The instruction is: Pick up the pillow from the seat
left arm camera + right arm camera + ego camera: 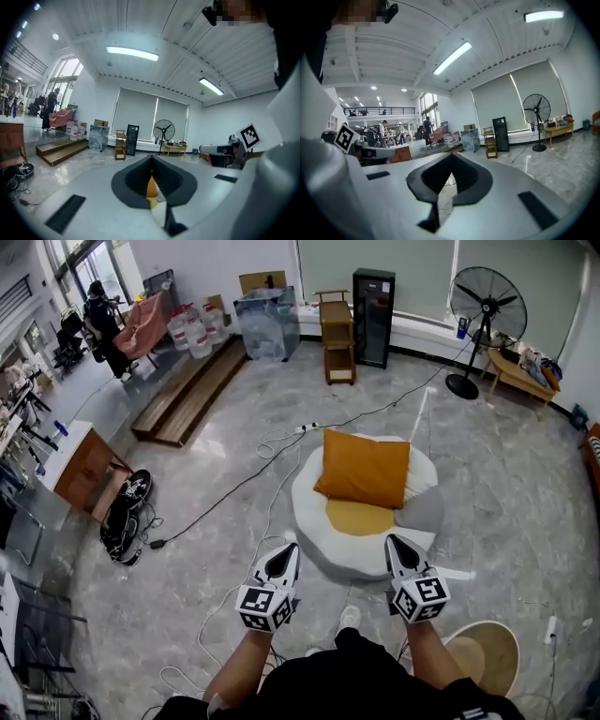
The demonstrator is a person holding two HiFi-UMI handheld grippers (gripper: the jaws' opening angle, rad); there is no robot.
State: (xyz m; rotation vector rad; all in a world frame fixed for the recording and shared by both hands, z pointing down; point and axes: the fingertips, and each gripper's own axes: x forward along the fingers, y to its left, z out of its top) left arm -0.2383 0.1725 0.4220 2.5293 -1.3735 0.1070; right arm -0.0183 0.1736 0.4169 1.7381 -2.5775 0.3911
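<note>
An orange pillow (364,468) leans on the back of a round white floor seat (319,489) with a yellow centre, in the head view's middle. My left gripper (289,548) hangs shut and empty just off the seat's near left rim. My right gripper (394,542) is shut and empty over the seat's near right rim. Both sit short of the pillow. In the left gripper view a sliver of the orange pillow (151,185) shows through the narrow slit between the shut jaws. The right gripper view shows only floor and a white cable past its jaws.
Cables (246,482) run across the grey floor left of the seat. A small round wooden table (487,655) stands at my right foot. A standing fan (485,310), a black cabinet (373,304), a wooden shelf cart (337,337) and low wooden steps (190,388) line the back.
</note>
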